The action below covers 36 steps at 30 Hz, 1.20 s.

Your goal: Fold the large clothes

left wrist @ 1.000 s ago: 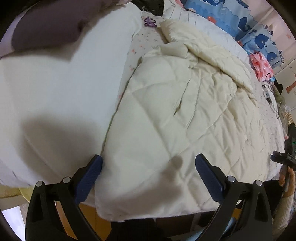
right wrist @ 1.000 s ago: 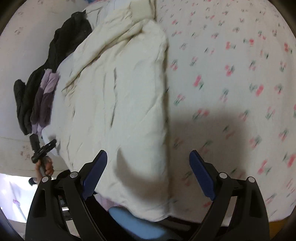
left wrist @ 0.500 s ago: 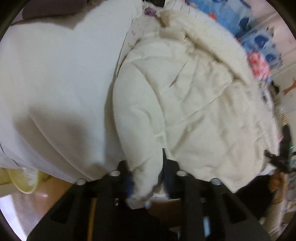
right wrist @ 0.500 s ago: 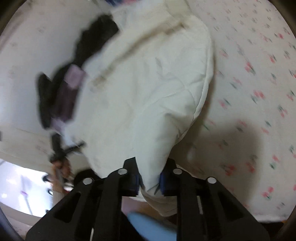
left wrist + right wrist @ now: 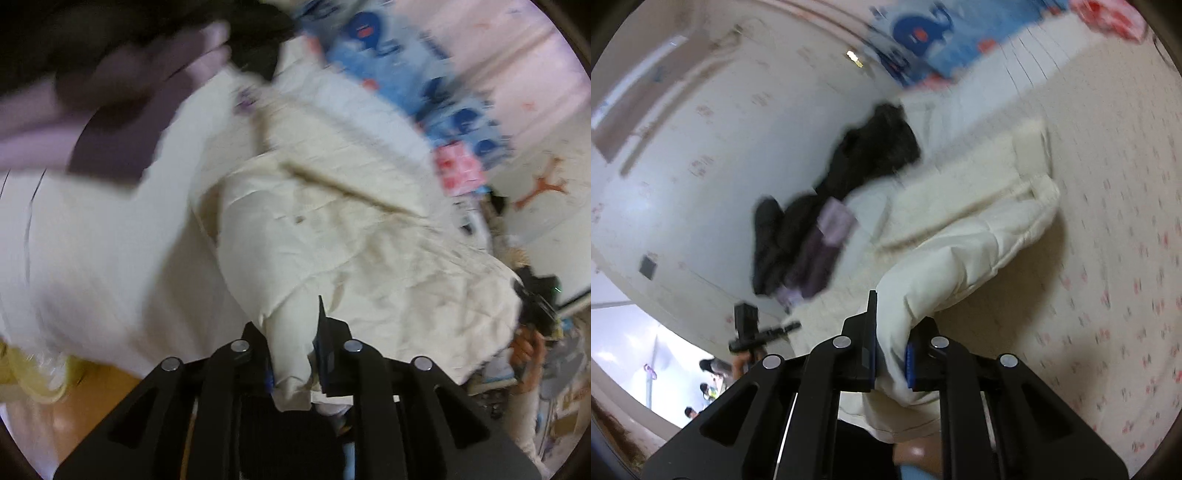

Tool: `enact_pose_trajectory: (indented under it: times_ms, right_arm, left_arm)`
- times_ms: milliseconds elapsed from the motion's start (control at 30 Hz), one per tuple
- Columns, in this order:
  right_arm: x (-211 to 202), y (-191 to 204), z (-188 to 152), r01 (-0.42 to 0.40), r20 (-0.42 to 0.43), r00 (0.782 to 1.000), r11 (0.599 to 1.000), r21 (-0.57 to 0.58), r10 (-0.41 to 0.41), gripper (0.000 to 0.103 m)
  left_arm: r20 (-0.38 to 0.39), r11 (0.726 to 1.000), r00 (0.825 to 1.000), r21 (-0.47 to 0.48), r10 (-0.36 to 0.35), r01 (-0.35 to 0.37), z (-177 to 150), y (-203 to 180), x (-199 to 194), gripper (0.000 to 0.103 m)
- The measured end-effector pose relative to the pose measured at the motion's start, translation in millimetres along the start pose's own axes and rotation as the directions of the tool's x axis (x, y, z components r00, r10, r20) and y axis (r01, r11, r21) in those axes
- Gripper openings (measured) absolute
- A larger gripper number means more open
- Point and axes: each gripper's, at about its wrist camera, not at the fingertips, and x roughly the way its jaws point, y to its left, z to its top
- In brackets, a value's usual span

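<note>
Cream quilted padded coat [image 5: 354, 236], bulky and creased, lies across the cherry-print cotton bedsheet [image 5: 1115, 206], near hem raised. Your left gripper [image 5: 295, 354] and right gripper [image 5: 890, 354] each pinch a thick hem corner, jaws clamped. Risk: the slick, puffy fill could creep out of either pinch, and the heavy middle sags.

We've got the left gripper [image 5: 293, 354] pinched tight on a bunched corner of the cream quilted coat [image 5: 354, 236], which spreads away from us over the white bedding [image 5: 96, 258]. Top left there's a blurred purple and dark heap [image 5: 110, 122], probably more clothes, and blue whale-print fabric [image 5: 417, 70] beyond.
</note>
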Motion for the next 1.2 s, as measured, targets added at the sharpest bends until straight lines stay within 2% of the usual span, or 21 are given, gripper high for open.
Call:
enact_pose_trajectory:
  times_ms: [33, 100, 167, 267, 433, 500, 533, 567, 633, 700, 767, 800, 833, 867, 933, 1000, 1067, 1200]
  right_arm:
    - [3.8, -6.8, -7.7, 0.017, -0.030, 0.999, 1.000, 0.015, -0.016, 0.011]
    - [21.8, -30.1, -29.5, 0.046, -0.101, 0.994, 0.997, 0.054, -0.040, 0.011]
    - [37.4, -56.4, -53.7, 0.061, -0.152, 0.987, 0.993, 0.102, -0.045, 0.011]
    - [36.0, -78.4, -70.4, 0.024, -0.124, 0.992, 0.985, 0.168, -0.003, 0.011]
    - [14.8, -78.9, -61.6, -0.048, -0.040, 0.998, 0.984, 0.173, 0.056, 0.012]
    - [13.5, -79.0, -59.2, -0.032, -0.055, 0.998, 0.985, 0.172, 0.042, 0.018]
    - [17.7, -79.4, -59.5, 0.006, -0.091, 0.996, 0.985, 0.171, 0.010, 0.029]
    - [23.0, -79.4, -61.3, 0.050, -0.132, 0.991, 0.985, 0.166, -0.028, 0.047]
    - [38.4, -85.8, -70.9, 0.140, -0.220, 0.970, 0.977, 0.162, -0.102, 0.065]
    - [53.1, -90.8, -81.4, 0.175, -0.276, 0.953, 0.972, 0.158, -0.126, 0.065]
    - [63.4, -96.1, -88.9, 0.167, -0.287, 0.951, 0.972, 0.163, -0.115, 0.065]
    - [69.5, -97.7, -92.0, 0.165, -0.298, 0.948, 0.972, 0.168, -0.110, 0.064]
    - [70.4, -97.5, -91.7, 0.156, -0.292, 0.951, 0.973, 0.169, -0.102, 0.055]
    - [66.9, -95.6, -89.6, 0.137, -0.260, 0.961, 0.976, 0.167, -0.091, 0.030]
    - [56.0, -89.2, -83.7, 0.092, -0.188, 0.980, 0.984, 0.153, -0.063, 0.018]
    - [46.3, -74.7, -72.9, 0.053, -0.117, 0.992, 0.991, 0.122, -0.039, 0.014]
    - [34.0, -56.5, -55.5, 0.004, -0.042, 0.999, 0.995, 0.097, 0.000, 0.012]
    - [-5.2, 1.3, -10.3, -0.053, 0.095, 0.994, 0.999, 0.011, 0.052, 0.012]
  left_arm:
    - [-0.048, 0.999, 0.998, -0.022, 0.035, -0.036, -2.0, 16.0, 13.1, 0.024]
    - [-0.112, 0.991, 0.991, -0.098, 0.075, -0.086, -12.6, 46.8, 32.3, 0.026]
    - [-0.134, 0.990, 0.988, -0.112, 0.071, -0.086, -25.5, 56.8, 40.3, 0.028]
    - [-0.105, 0.993, 0.993, -0.094, 0.057, -0.066, -31.7, 47.7, 34.3, 0.029]
    - [-0.022, 0.998, 0.999, -0.057, -0.033, 0.032, -23.1, 29.8, 3.9, 0.029]
    - [-0.013, 1.000, 1.000, -0.028, -0.012, 0.012, -19.9, 22.5, -0.1, 0.029]
    - [-0.023, 1.000, 1.000, -0.013, 0.009, -0.009, -19.9, 21.5, 3.0, 0.031]
    - [-0.060, 1.000, 0.998, -0.003, 0.027, -0.028, -21.3, 24.4, 12.5, 0.034]
    - [-0.129, 0.999, 0.991, -0.003, 0.042, -0.043, -24.5, 32.3, 34.2, 0.055]
    - [-0.187, 0.995, 0.977, -0.015, 0.098, -0.102, -31.0, 45.0, 55.5, 0.056]
    - [-0.211, 0.994, 0.974, -0.050, 0.086, -0.099, -36.4, 55.2, 70.0, 0.056]
    - [-0.217, 0.993, 0.973, -0.069, 0.076, -0.093, -39.1, 59.1, 77.2, 0.056]
    - [-0.205, 0.992, 0.975, -0.078, 0.082, -0.100, -40.9, 60.3, 79.1, 0.056]
    - [-0.194, 0.992, 0.978, -0.082, 0.080, -0.097, -42.7, 59.3, 78.1, 0.055]
    - [-0.158, 0.995, 0.987, -0.089, 0.029, -0.043, -42.9, 52.1, 67.1, 0.017]
    - [-0.114, 0.997, 0.993, -0.070, 0.006, -0.014, -37.6, 38.8, 50.0, 0.011]
    - [-0.067, 0.999, 0.998, -0.038, -0.014, 0.011, -28.4, 21.0, 30.3, 0.009]
    - [0.044, 0.993, 0.993, 0.021, -0.114, 0.113, -7.5, -26.3, -26.4, 0.008]
